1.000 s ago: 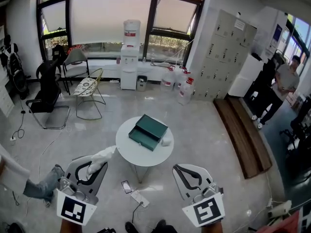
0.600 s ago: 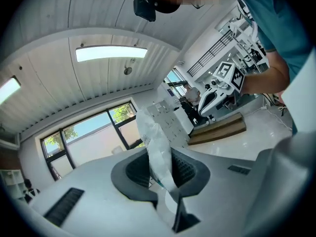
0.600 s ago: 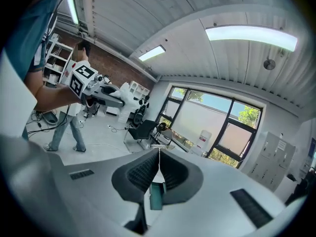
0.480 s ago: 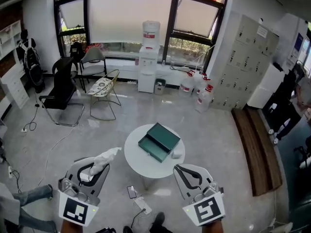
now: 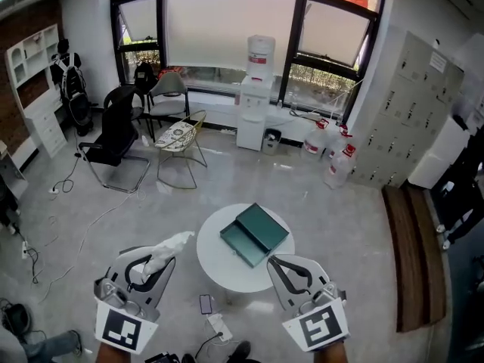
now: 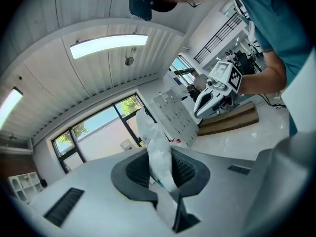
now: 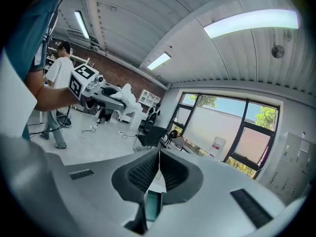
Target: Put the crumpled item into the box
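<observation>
Two pale grey, shell-shaped tools: the left gripper (image 5: 153, 266) and the right gripper (image 5: 277, 268). Each has black ribbed pads (image 7: 142, 173) lining its jaws and a white cube (image 5: 121, 330) printed with black square markers at the back. The person wears a teal short sleeve (image 6: 269, 19).

No words or numbers can be read. The water bottle (image 5: 260, 49) at upper centre bears a red label and the lockers (image 5: 412, 119) at right carry white sheets, all too small. The cubes on the left gripper (image 5: 151, 255) and right gripper (image 5: 287, 263) show only black-and-white square patterns.
</observation>
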`<state>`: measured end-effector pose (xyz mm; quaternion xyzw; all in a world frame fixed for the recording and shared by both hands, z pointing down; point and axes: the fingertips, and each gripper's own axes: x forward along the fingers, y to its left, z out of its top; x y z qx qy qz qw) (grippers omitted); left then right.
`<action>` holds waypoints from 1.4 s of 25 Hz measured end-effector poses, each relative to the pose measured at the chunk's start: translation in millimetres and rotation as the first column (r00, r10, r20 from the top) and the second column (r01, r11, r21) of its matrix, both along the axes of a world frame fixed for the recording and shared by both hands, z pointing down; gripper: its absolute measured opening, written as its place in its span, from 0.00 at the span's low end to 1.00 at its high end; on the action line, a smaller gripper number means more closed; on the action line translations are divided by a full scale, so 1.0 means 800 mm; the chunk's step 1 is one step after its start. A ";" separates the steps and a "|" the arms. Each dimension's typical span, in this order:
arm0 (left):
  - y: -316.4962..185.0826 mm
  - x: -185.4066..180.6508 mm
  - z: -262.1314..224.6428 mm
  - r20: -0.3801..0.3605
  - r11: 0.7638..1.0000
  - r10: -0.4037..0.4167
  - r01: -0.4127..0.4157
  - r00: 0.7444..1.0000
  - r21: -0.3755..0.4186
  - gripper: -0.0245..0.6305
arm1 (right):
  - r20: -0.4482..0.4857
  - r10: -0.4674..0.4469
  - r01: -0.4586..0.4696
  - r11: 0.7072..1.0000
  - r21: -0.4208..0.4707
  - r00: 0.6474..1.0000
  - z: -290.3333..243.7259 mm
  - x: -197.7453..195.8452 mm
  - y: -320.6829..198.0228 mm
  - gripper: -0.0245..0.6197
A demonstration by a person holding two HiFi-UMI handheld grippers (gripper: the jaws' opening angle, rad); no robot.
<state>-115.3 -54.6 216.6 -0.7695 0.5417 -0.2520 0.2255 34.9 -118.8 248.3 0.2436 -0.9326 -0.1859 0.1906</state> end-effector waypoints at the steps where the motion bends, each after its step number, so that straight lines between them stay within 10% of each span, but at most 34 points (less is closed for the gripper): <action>1: -0.007 0.006 -0.002 0.005 1.000 -0.009 0.009 1.000 -0.001 0.15 | 0.006 -0.011 0.011 1.000 0.000 1.000 -0.001 0.005 -0.008 0.10; 11: -0.082 0.068 0.014 0.032 1.000 0.010 -0.010 0.999 -0.026 0.15 | 0.022 -0.011 0.011 1.000 -0.011 1.000 0.011 0.056 -0.075 0.10; 21: -0.185 0.070 0.043 0.009 0.979 0.201 -0.200 0.980 -0.045 0.15 | -0.007 0.153 -0.153 0.988 -0.016 0.988 0.029 0.051 -0.137 0.10; 35: -0.316 -0.039 0.077 -0.061 0.897 0.432 -0.435 0.900 -0.081 0.15 | -0.043 0.384 -0.386 0.922 -0.045 0.922 0.054 -0.064 -0.214 0.10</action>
